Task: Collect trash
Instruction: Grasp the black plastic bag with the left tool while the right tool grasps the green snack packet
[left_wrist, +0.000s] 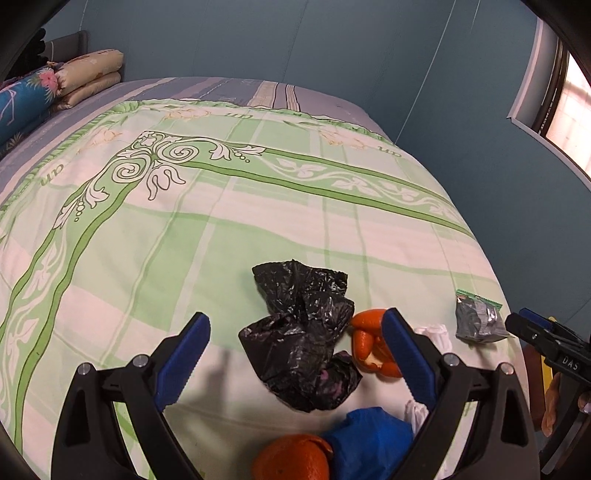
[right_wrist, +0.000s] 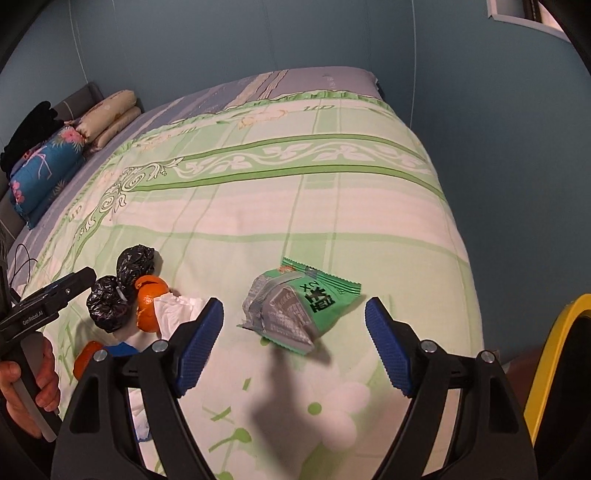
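Note:
Trash lies on a green patterned bedspread (left_wrist: 221, 229). A crumpled black plastic bag (left_wrist: 301, 336) lies between the fingers of my open left gripper (left_wrist: 295, 362), which hovers over it. Orange peel (left_wrist: 373, 347) lies beside its right finger, with more peel (left_wrist: 291, 458) and a blue wrapper (left_wrist: 369, 439) nearer me. White tissue (left_wrist: 432, 332) lies beyond. A torn green and silver snack wrapper (right_wrist: 299, 306) lies between the fingers of my open right gripper (right_wrist: 295, 343). The black bag (right_wrist: 118, 288), peel (right_wrist: 149, 302) and tissue (right_wrist: 177, 314) show at left.
Folded pillows and a blue floral bolster (right_wrist: 44, 170) lie at the bed's head, far left. Blue walls surround the bed; a window (left_wrist: 569, 96) is at right. A yellow rim (right_wrist: 554, 354) stands beside the bed's right edge. The bedspread (right_wrist: 332, 192) stretches beyond the trash.

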